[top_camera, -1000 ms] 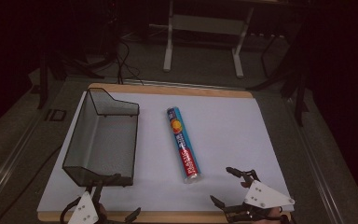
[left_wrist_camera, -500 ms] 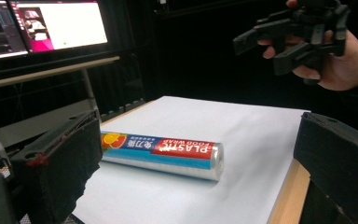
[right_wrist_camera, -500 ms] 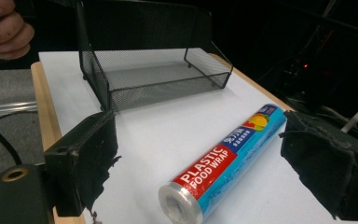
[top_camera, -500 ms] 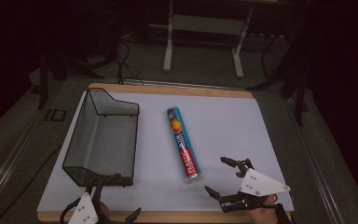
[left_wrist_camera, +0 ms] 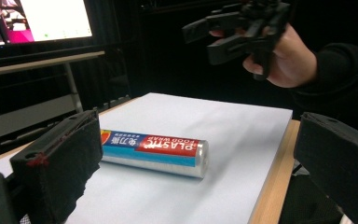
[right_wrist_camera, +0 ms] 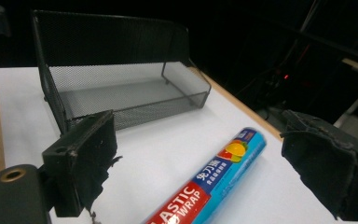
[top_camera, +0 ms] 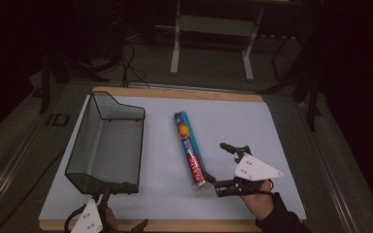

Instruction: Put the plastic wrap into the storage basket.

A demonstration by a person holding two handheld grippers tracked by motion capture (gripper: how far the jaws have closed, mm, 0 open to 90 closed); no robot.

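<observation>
A roll of plastic food wrap [top_camera: 189, 149], blue and red with a silver end, lies lengthwise in the middle of the white mat [top_camera: 243, 121]. My right gripper [top_camera: 216, 163] is held open just right of the roll's near end, its jaws pointing left toward it. In the right gripper view the roll [right_wrist_camera: 214, 186] lies low between the wide-apart pads [right_wrist_camera: 84, 158]. My left gripper [top_camera: 126, 206] is open at the front left edge, beside the basket's near corner. In the left gripper view the roll [left_wrist_camera: 154, 149] lies ahead, and the hand-held right gripper [left_wrist_camera: 237, 28] hangs above it.
A black wire-mesh basket [top_camera: 80, 136] stands on the left of the mat, its tall end far from me; it shows beyond the roll [right_wrist_camera: 112, 42] in the right gripper view. The mat rests on a wooden board [top_camera: 175, 92]. A metal stand's legs [top_camera: 177, 48] rise behind the table.
My right gripper has moved left and forward, from the front right corner up to the roll's near end. The left gripper, roll and basket have stayed put.
</observation>
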